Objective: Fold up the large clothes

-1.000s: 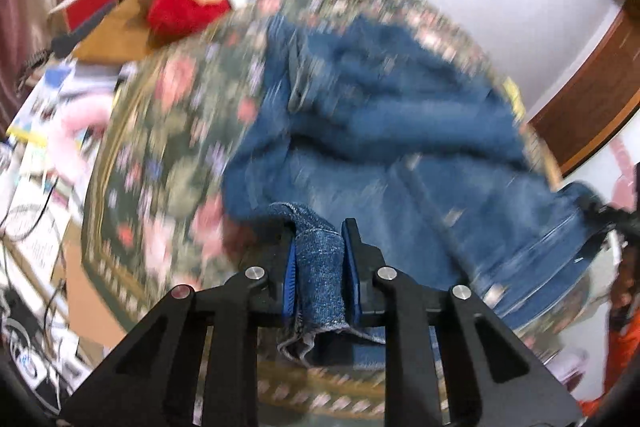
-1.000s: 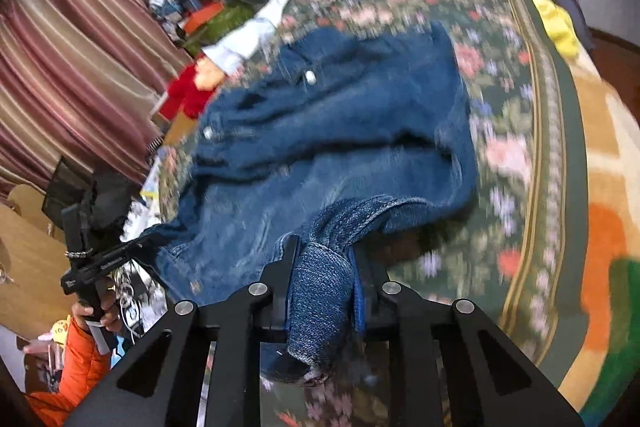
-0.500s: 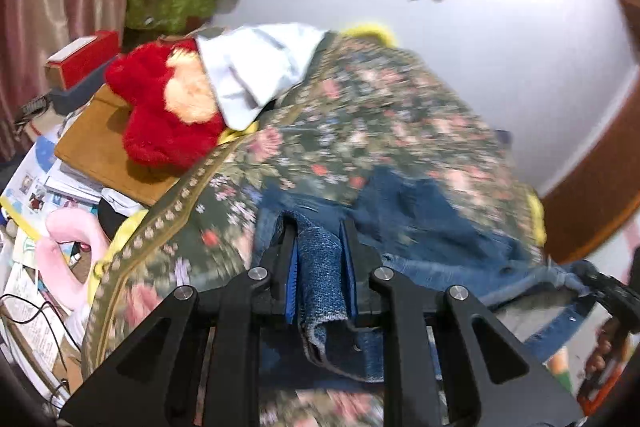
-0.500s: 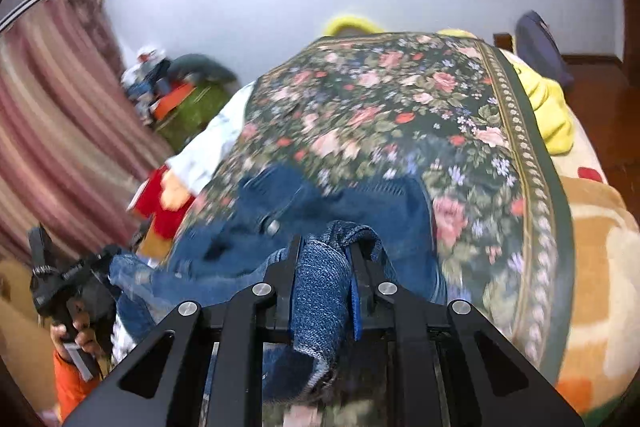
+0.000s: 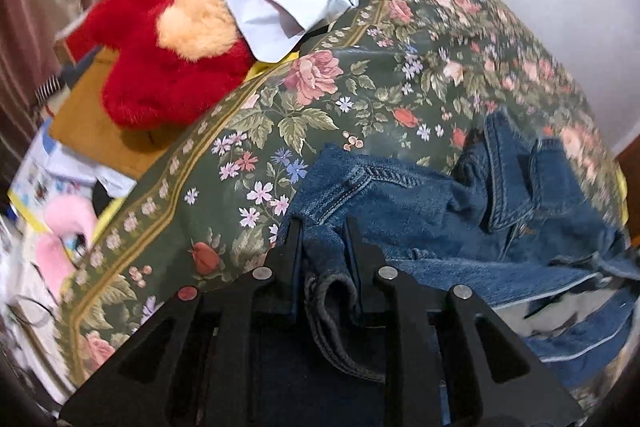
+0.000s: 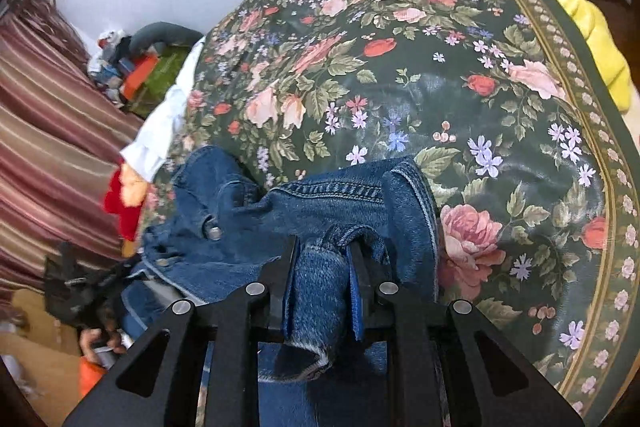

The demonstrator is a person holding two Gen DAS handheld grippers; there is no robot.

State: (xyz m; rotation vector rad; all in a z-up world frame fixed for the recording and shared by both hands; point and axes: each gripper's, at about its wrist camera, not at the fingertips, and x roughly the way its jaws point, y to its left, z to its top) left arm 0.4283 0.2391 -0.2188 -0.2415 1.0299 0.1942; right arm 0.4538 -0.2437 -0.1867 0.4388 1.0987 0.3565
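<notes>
Denim jacket pinched by left gripper and right gripper.

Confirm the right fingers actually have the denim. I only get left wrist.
Observer: Yes. In the right wrist view the right gripper is shut on a bunched fold of the denim jacket.
Operator: Which part of it?
Observer: Can't name the part. A stitched hem edge curls just past the fingers, on the right.
Operator: Any hardware near the grip?
Observer: One metal button, off to the left of the fingers, apart from them.
Operator: What's past the blanket on that side?
Observer: A yellow quilted cover shows beyond the floral blanket.
</notes>
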